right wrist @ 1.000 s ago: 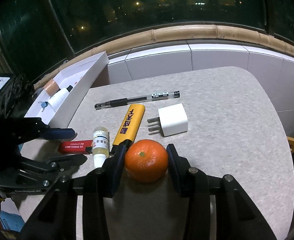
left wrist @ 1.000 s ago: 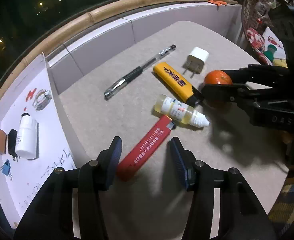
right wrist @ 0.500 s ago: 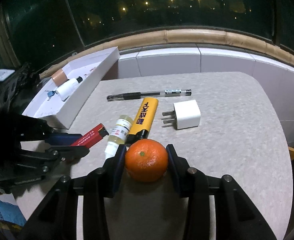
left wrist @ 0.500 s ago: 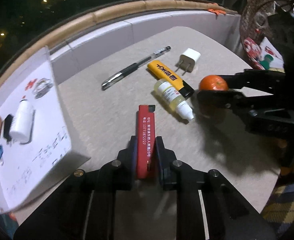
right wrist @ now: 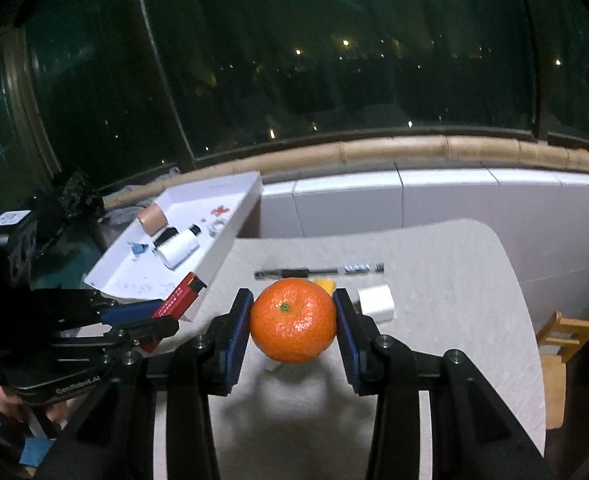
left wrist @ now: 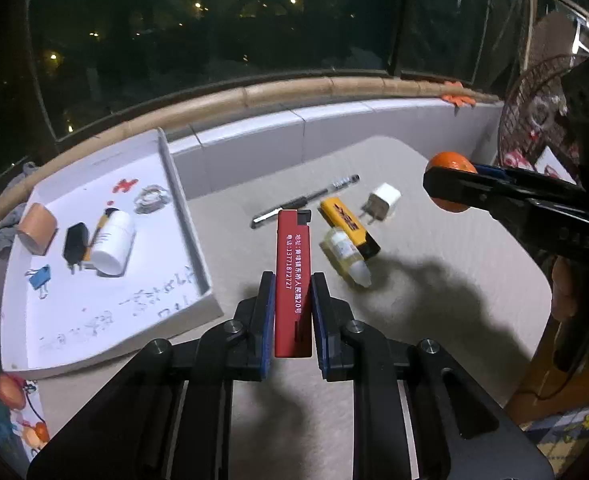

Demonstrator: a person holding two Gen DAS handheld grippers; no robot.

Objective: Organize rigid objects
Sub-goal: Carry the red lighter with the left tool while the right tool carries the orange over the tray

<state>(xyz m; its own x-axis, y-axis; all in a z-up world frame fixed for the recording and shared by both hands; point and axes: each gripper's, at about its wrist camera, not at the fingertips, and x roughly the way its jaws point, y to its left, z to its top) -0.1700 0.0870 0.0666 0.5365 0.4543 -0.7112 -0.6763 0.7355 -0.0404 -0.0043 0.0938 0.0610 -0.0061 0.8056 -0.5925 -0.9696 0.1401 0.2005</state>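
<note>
My left gripper [left wrist: 292,280] is shut on a red lighter [left wrist: 293,272], held above the grey table [left wrist: 434,320]; the right wrist view shows that red lighter [right wrist: 180,296] near the white tray [right wrist: 230,240]. An orange [right wrist: 293,325] is clamped in my right gripper [right wrist: 293,300], lifted off the table, and the left wrist view shows the orange [left wrist: 450,168] at the right. On the table lie a black pen [left wrist: 306,200], a yellow lighter [left wrist: 348,222], a small dropper bottle [left wrist: 346,256] and a white charger plug [left wrist: 382,200].
The white tray [left wrist: 190,240] at the left holds a tape roll [left wrist: 36,228], a black plug [left wrist: 74,244], a white bottle [left wrist: 112,246], a blue clip [left wrist: 40,280] and a ring [left wrist: 150,198]. A tiled ledge [left wrist: 294,136] and window back the table. A wooden stool [right wrist: 566,332] stands at the right.
My left gripper closed on the red lighter and lifted it off the table toward the tray. My right gripper rose with the orange in it.
</note>
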